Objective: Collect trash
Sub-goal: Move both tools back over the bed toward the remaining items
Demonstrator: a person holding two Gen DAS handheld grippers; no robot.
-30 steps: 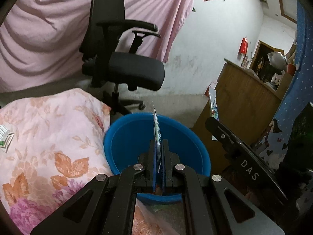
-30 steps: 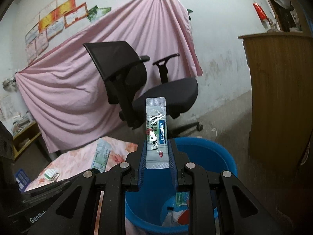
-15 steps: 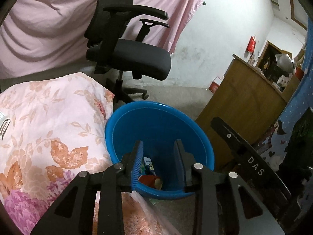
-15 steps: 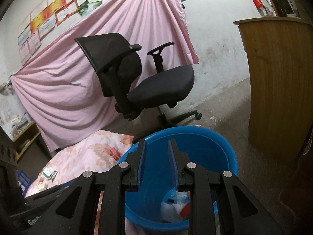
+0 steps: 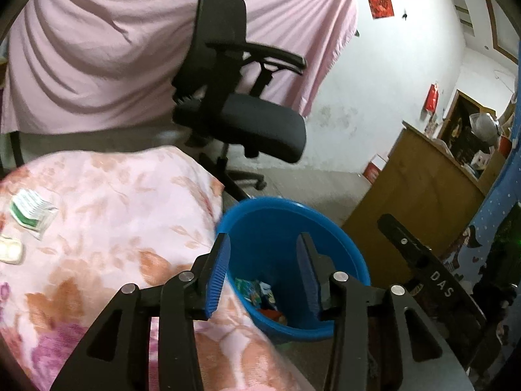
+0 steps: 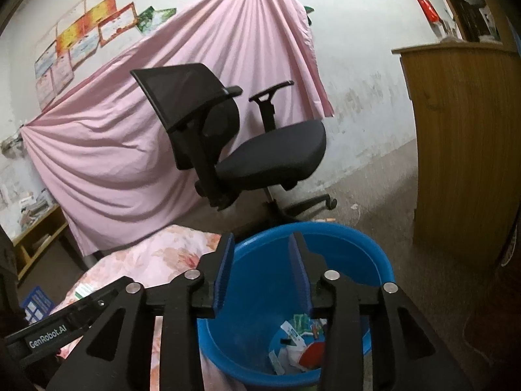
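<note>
A blue plastic basin (image 5: 342, 247) stands on the floor beside the flowered bedcover (image 5: 107, 215); it also shows in the right wrist view (image 6: 368, 254). Wrappers and scraps (image 6: 299, 348) lie at its bottom, seen too in the left wrist view (image 5: 260, 296). My left gripper (image 5: 262, 260) is open and empty above the basin's near rim. My right gripper (image 6: 262, 260) is open and empty above the basin. A green-and-white packet (image 5: 31, 211) and a small white case (image 5: 11, 251) lie on the bedcover at the left.
A black office chair (image 5: 241, 110) stands behind the basin, before a pink hanging sheet (image 5: 97, 49). A wooden cabinet (image 6: 462, 143) stands to the right. The other gripper's black arm (image 5: 429, 280) crosses the right side. A low shelf (image 6: 35, 244) is at far left.
One second ago each gripper was shut on a sachet above the basin. Both opened, the sachets are gone from the jaws, and the jaws have opened wider since. The left view swung left.
</note>
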